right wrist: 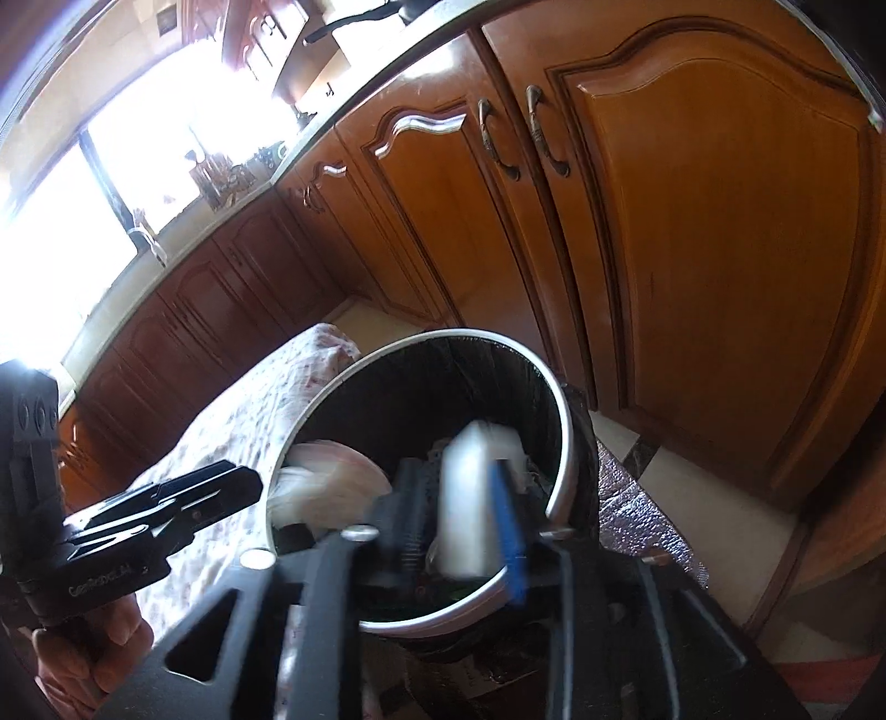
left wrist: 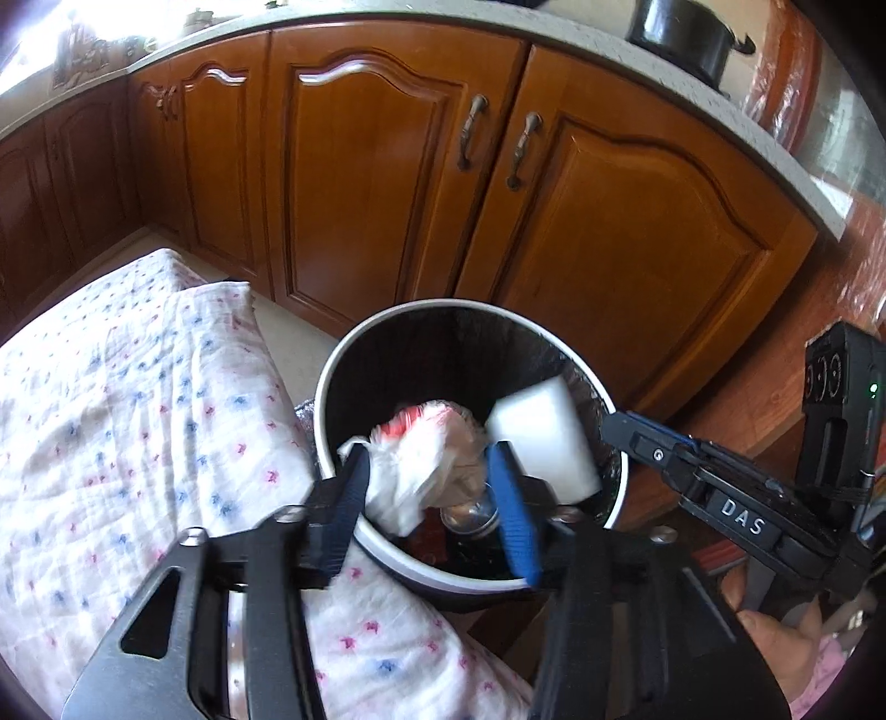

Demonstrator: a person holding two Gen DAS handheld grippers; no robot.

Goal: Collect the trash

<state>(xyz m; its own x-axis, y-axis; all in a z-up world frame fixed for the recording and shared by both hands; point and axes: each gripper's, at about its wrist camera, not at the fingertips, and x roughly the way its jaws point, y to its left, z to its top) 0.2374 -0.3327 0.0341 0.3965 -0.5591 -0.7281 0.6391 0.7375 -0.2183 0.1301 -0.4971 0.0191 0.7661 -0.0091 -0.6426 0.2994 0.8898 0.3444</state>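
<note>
Both tools hang over the bin (left wrist: 332,387) for dropping: left tool (left wrist: 432,493) spread around the wad (left wrist: 410,471) at 6 o'clock, right tool (right wrist: 462,526) apparently clamping the block (right wrist: 465,498) at 3 o'clock.

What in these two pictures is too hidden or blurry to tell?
- Bin bottom: both views, covered by the crumpled bag and white block.
- Right gripper's hold on the block: right view, motion blur.
- Pot on the counter: left view, cut off by the top edge.
- What lies under the cloth: hidden.
</note>
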